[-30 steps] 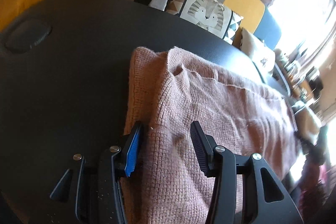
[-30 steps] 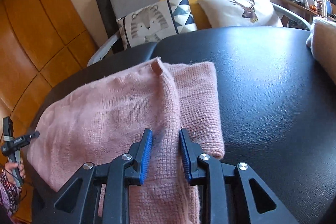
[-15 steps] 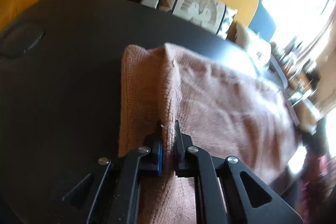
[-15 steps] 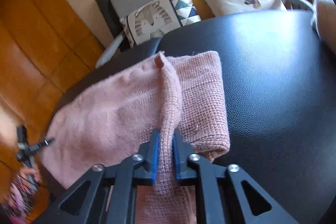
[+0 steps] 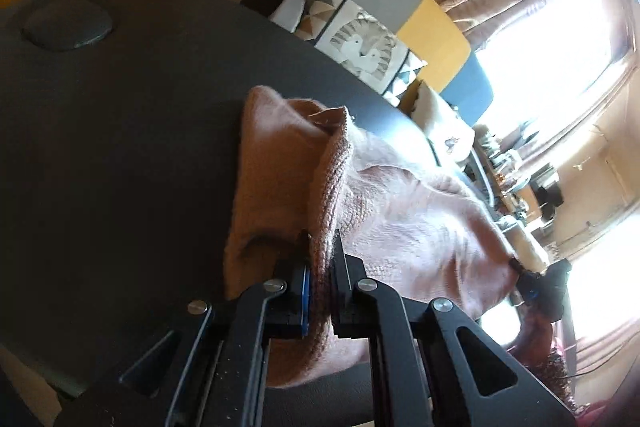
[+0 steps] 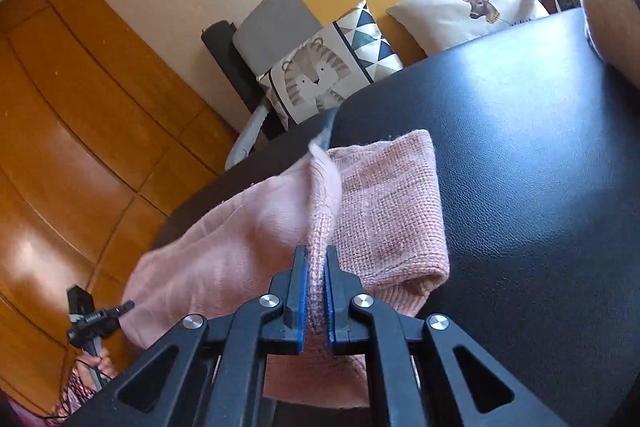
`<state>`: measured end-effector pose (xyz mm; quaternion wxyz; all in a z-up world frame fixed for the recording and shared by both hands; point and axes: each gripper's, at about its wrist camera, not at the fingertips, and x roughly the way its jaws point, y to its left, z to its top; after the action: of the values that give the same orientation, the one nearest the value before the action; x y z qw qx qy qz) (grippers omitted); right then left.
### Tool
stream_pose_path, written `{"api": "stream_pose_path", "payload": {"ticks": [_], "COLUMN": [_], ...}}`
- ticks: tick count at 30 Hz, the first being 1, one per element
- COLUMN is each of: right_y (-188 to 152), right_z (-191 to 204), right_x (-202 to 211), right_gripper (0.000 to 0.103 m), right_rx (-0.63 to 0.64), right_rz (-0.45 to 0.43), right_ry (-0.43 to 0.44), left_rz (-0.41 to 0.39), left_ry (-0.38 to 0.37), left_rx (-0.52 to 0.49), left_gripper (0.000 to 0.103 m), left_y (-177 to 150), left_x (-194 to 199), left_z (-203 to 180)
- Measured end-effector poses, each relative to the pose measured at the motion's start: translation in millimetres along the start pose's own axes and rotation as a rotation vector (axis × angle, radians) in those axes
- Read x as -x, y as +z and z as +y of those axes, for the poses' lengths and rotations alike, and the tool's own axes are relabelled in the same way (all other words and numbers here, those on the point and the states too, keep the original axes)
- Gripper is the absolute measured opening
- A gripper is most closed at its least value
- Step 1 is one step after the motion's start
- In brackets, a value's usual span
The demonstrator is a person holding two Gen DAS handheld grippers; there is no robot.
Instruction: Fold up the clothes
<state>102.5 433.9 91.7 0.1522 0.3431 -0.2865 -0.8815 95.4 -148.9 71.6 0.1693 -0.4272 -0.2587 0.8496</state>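
A pink knitted sweater (image 5: 408, 227) lies partly folded on a black table (image 5: 120, 131). My left gripper (image 5: 321, 247) is shut on a raised ridge of the sweater near its left end and lifts it off the table. In the right wrist view the same sweater (image 6: 248, 251) stretches to the left, and my right gripper (image 6: 316, 259) is shut on a pinched fold of it beside the folded end (image 6: 392, 211). The cloth hangs taut between the two grippers. The left gripper shows in the right wrist view (image 6: 96, 319) at the lower left.
A round dark disc (image 5: 68, 23) is set in the table at the far left. A sofa with a tiger cushion (image 6: 320, 75) and a deer cushion (image 6: 472, 3) stands behind the table. Another pink garment (image 6: 608, 23) lies at the table's right edge. Orange wooden panels (image 6: 80, 131) are on the left.
Both grippers closed on the sweater and then rose, pulling the pinched folds up off the table. The cloth now hangs stretched between them.
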Motion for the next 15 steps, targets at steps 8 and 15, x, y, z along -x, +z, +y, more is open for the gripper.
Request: {"api": "stream_pose_path", "payload": {"ticks": [8, 15], "right_y": [-12.0, -22.9], "right_z": [-24.4, -26.8], "right_x": [-16.5, -4.5], "right_gripper": [0.009, 0.026], "right_rx": [-0.023, 0.000], "right_rz": [0.067, 0.111], "right_ry": [-0.070, 0.033], "left_rz": [0.091, 0.046], "left_ry": [0.010, -0.220], "left_rx": [0.053, 0.141], "left_gripper": [0.016, 0.055], "left_y": [-1.1, -18.7], "left_x": [-36.6, -17.0], "left_z": [14.8, 27.6]}}
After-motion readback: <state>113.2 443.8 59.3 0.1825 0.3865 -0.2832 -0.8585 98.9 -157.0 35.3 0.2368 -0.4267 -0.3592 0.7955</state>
